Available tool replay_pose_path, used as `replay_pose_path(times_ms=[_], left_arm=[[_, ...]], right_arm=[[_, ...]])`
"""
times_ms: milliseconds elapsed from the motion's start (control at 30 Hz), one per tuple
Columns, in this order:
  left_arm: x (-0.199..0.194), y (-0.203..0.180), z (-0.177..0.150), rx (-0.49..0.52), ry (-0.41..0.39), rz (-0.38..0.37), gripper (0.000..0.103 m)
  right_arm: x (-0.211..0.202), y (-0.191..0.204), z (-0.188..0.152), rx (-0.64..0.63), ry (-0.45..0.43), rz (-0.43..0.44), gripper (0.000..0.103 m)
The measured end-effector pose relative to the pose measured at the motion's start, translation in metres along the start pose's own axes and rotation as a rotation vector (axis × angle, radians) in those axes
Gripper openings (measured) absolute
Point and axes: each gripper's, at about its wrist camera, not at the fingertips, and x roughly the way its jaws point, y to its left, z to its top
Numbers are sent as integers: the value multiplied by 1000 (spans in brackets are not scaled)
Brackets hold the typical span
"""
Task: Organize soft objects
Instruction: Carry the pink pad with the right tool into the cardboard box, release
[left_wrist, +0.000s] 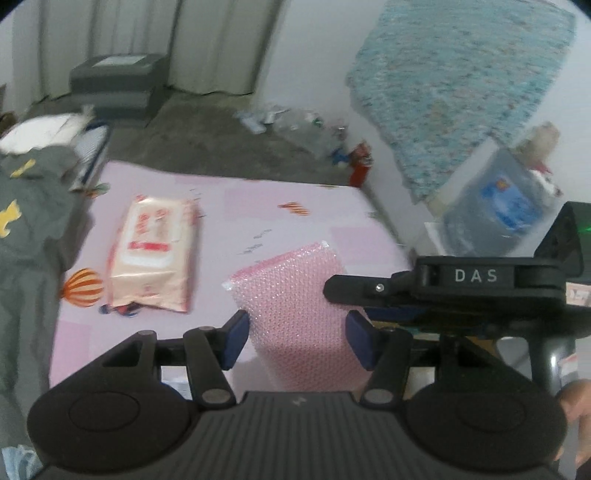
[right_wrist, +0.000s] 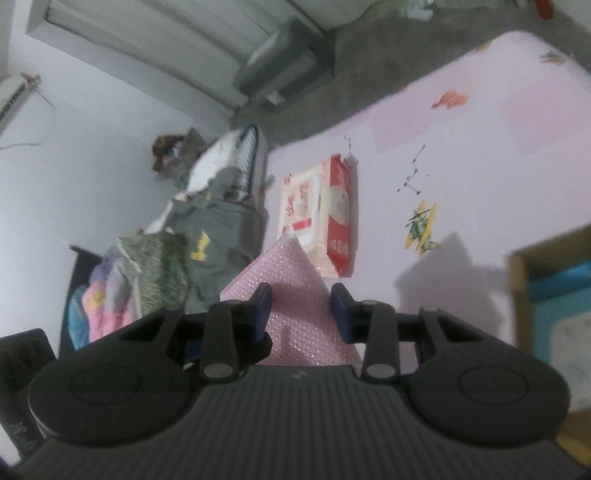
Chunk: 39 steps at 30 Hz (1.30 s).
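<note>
A pink bubble-wrap pouch is held up above the pink mat. In the left wrist view my left gripper has its blue pads on either side of the pouch's lower part, and the right gripper's body comes in from the right across its edge. In the right wrist view my right gripper has its pads against both sides of the same pouch. A wet-wipes pack lies flat on the mat, also visible in the right wrist view.
A grey garment pile lies left of the mat. A cardboard box with blue contents stands at the right. A grey stepped box sits by the curtains. A clear bag and a blue speckled mat lean by the wall.
</note>
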Motion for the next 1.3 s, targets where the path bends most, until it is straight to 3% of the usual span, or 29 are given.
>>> replay_pose_path(times_ms=[233,400,567,767,900,1167,1300], left_arm=[[13,-105,-13,145,23,-91,60],[59,-169,-26,195,101,-169,60],[117,-210,-38,210,169,-207,60],[182,-226,-51,163,243,-216,61],[195,-223,-58,158,256,-200,63],[171,-216,-52,196,222,-173,64],[137,-203,-44,211,184,-151,69]], right_arm=[[-111,-56,-17,71,-118,-30,35],[-166,-123,-28,176,-178,-108,35],[-193,-186,-32,269,-226,-193,35],[-191,-228,-24,276,-292,-329,35],[-192,-238,-18,243,-317,-370,35],[-199,-247,-22,255,-329,-358,35],[-197,-238,-35,275,-280,-310,35]])
